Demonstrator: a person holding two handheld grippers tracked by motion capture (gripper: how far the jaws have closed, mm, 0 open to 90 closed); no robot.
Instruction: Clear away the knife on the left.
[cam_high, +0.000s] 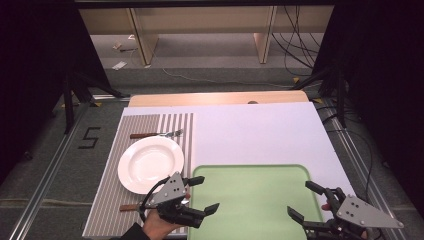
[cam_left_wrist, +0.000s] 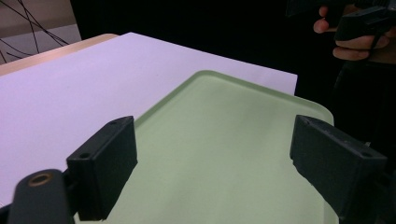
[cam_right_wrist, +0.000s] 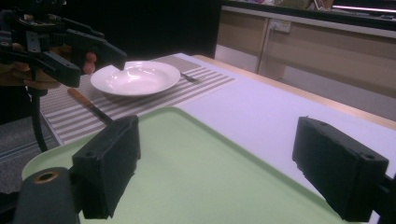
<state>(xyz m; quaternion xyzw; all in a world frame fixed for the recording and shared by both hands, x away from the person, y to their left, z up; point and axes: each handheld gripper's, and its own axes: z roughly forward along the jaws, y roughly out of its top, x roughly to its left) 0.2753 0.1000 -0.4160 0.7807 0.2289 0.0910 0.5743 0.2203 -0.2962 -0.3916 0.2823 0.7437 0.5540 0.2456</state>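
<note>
Tray (cam_high: 250, 192), pale green, shallow, rounded corners, bare, both grippers' fingers spread wide over it

A tray (cam_high: 250, 195) lies on the near middle of the table (cam_high: 260, 130), with a placemat (cam_high: 145, 130) just to its left. On the placemat sits a plate (cam_high: 150, 162); a fork (cam_high: 155, 134) lies behind the plate and a knife (cam_high: 129, 206) before it. The left gripper (cam_high: 202, 194) hangs over the tray's left edge, near the plate, and the right gripper (cam_high: 305, 199) over its right edge, the two well apart
</note>
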